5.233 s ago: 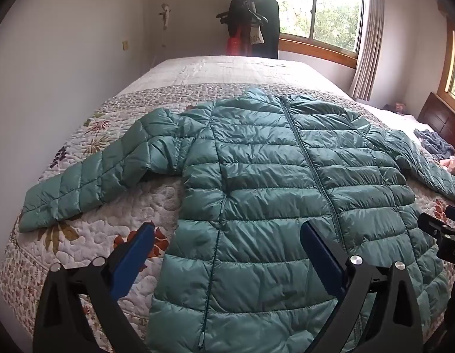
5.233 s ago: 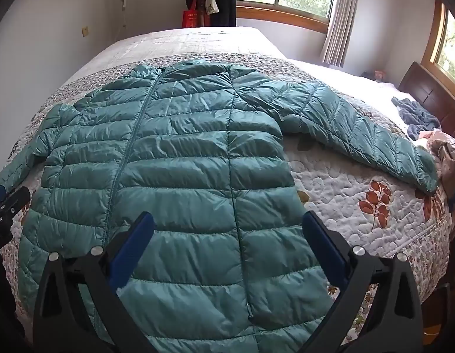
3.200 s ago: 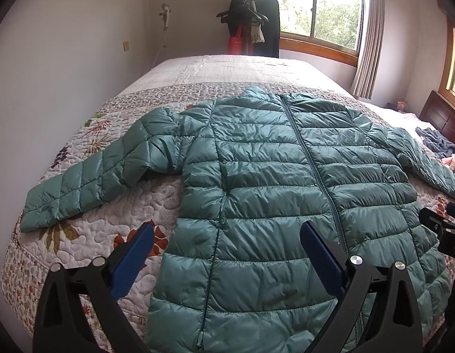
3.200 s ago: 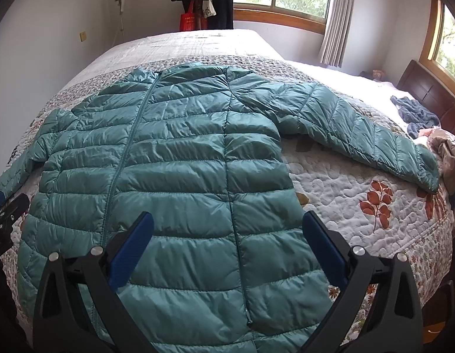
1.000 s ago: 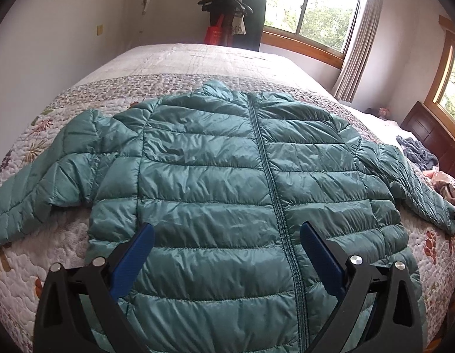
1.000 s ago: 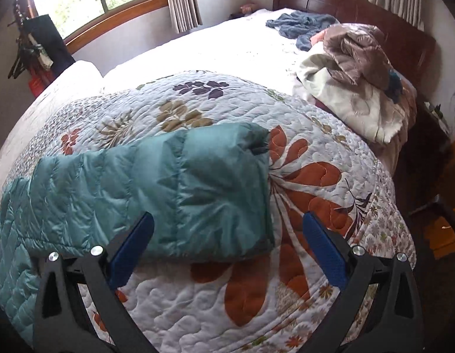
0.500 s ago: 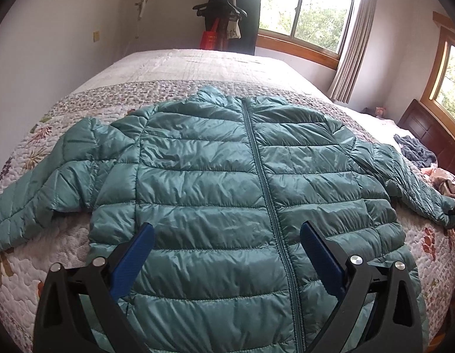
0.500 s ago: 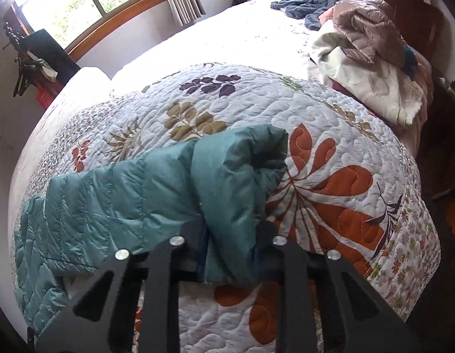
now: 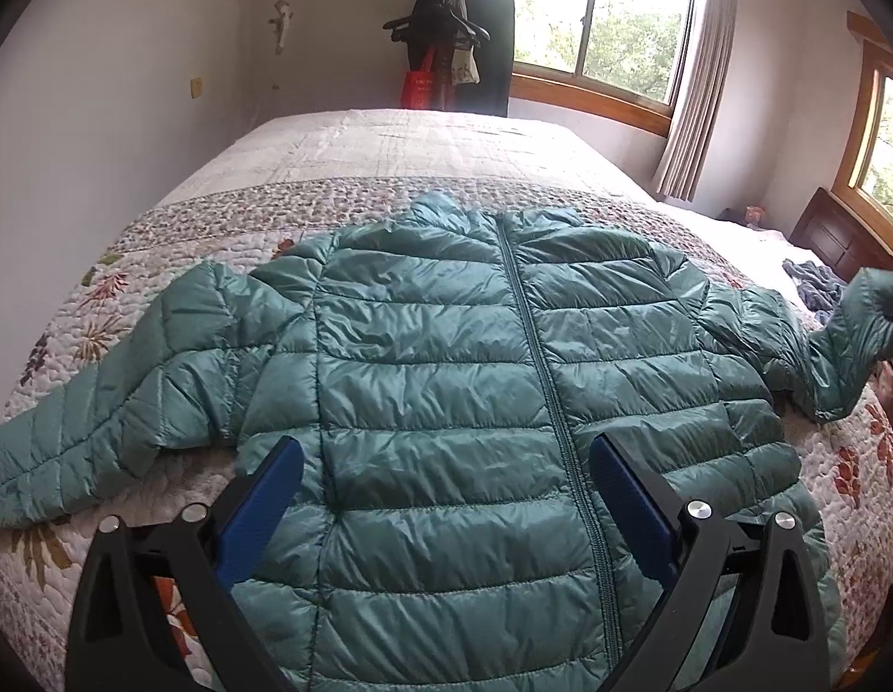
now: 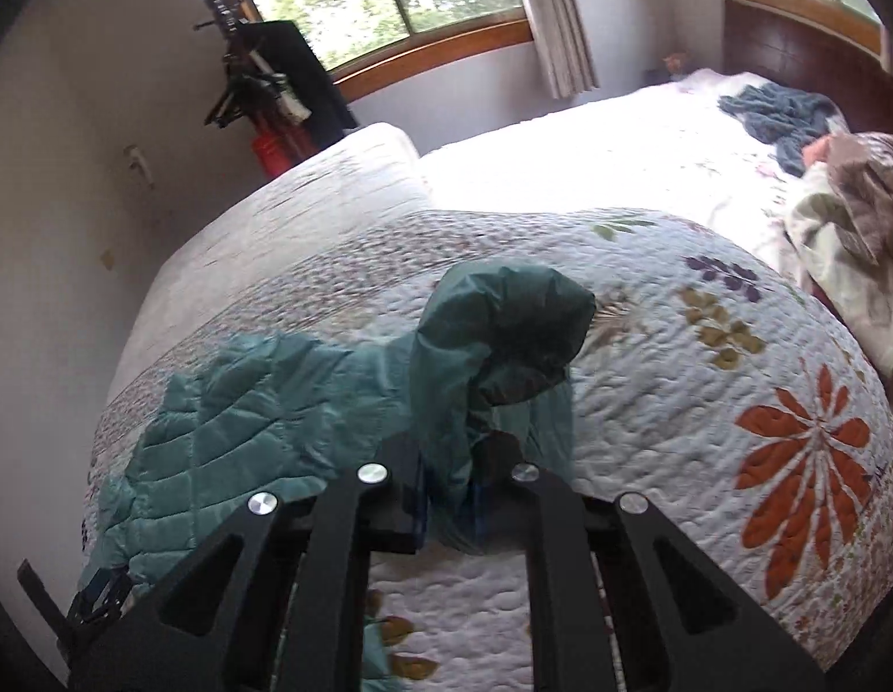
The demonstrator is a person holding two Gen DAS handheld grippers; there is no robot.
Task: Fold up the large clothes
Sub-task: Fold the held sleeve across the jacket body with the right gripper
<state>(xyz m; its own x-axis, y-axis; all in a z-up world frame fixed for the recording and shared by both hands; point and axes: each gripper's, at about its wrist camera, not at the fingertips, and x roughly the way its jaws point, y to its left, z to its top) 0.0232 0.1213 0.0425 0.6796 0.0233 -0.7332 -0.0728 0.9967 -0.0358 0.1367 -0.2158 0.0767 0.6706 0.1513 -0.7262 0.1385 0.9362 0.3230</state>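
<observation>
Teal quilted nylon fills the space just ahead of the left gripper [image 9: 446,496], whose blue-padded jaws stand wide apart and hold nothing, hovering over the lower front of the jacket [image 9: 446,380] near its zip. The jacket lies face up and spread on the bed [image 9: 389,138], likely so each side can be turned in over the middle. The right gripper [image 10: 452,496] is clamped on the cuff end of the right sleeve [image 10: 492,334], which rises bunched straight ahead of it, clear of the floral quilt [image 10: 706,403]; I judge this hold is meant to carry the sleeve across the body. To the left gripper's far left, the other sleeve [image 9: 100,398] rests flat. Farther right of the right gripper is a heap of loose clothes [image 10: 839,196], well apart. Beyond the bed stands a coat rack [image 9: 452,52], and nothing blocks the fold.
</observation>
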